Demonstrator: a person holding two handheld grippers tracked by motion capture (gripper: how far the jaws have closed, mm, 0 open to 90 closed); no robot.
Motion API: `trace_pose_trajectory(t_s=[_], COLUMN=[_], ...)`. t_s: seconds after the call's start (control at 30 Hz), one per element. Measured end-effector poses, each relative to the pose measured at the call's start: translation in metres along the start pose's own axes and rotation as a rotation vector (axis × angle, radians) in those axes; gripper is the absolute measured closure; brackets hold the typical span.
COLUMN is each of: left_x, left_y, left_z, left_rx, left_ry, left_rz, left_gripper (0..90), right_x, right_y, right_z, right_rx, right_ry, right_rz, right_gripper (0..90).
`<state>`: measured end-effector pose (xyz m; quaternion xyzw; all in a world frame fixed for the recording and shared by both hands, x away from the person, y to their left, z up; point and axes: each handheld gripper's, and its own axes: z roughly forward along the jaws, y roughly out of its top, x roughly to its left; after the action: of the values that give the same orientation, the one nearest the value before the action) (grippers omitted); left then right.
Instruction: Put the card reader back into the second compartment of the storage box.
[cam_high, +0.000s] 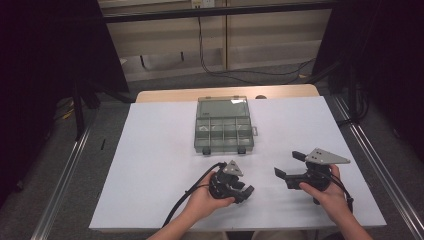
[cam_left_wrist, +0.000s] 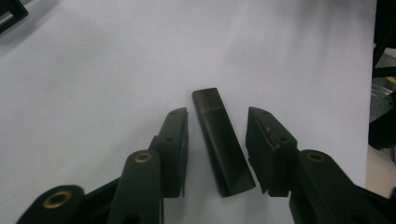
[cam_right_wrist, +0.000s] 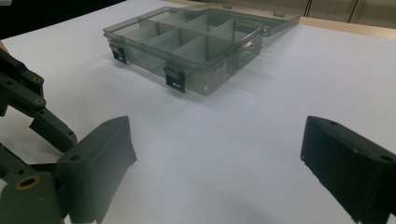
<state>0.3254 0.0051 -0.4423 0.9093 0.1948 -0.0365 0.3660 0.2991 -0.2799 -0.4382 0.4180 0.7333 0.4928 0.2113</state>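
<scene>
White table (cam_high: 150, 150): black bar (cam_left_wrist: 222, 140) between hand-held gripper jaws

Black bar (cam_left_wrist: 222, 142), smoky-grey clear box (cam_high: 223, 126), white tbl cover (cam_high: 150, 160).

This looks like a lab or recording workspace, not a home. The counter (cam_high: 150, 150) is covered by a plain white sheet, with bare wood showing along its far edge. Black curtains (cam_high: 45, 50) close off both sides, metal rails (cam_high: 65, 175) run along the grey floor, and cables (cam_high: 240, 70) trail beyond the far edge, below a wall socket (cam_high: 205, 3).
</scene>
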Motion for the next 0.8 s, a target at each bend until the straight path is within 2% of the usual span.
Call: trace_pose_trajectory(t_s=[0.17, 0.37, 0.57, 0.8], left_x=[-0.0014, -0.0021, -0.0037, -0.0032], left_y=[-0.0003, 0.0, 0.0034, 0.0036], left_z=[0.0013, 0.0025, 0.003, 0.0025], left_rx=[0.006, 0.016, 0.042, 0.032], left_ry=[0.005, 0.026, 0.04, 0.04], left_rz=[-0.016, -0.015, -0.025, -0.063], left_gripper=[66.3, 71.7, 73.5, 73.8], right_x=[0.0003, 0.0002, 0.0008, 0.0008], right_y=[0.0002, 0.0005, 0.0003, 0.0006], right_z=[-0.0004, -0.0006, 0.0002, -0.0006], right_rx=[0.0, -0.003, -0.005, -0.008], right_ry=[-0.002, 0.0, 0.006, 0.005], right_rz=[0.003, 0.005, 0.0, -0.001], right_gripper=[9.0, 9.0, 9.0, 9.0])
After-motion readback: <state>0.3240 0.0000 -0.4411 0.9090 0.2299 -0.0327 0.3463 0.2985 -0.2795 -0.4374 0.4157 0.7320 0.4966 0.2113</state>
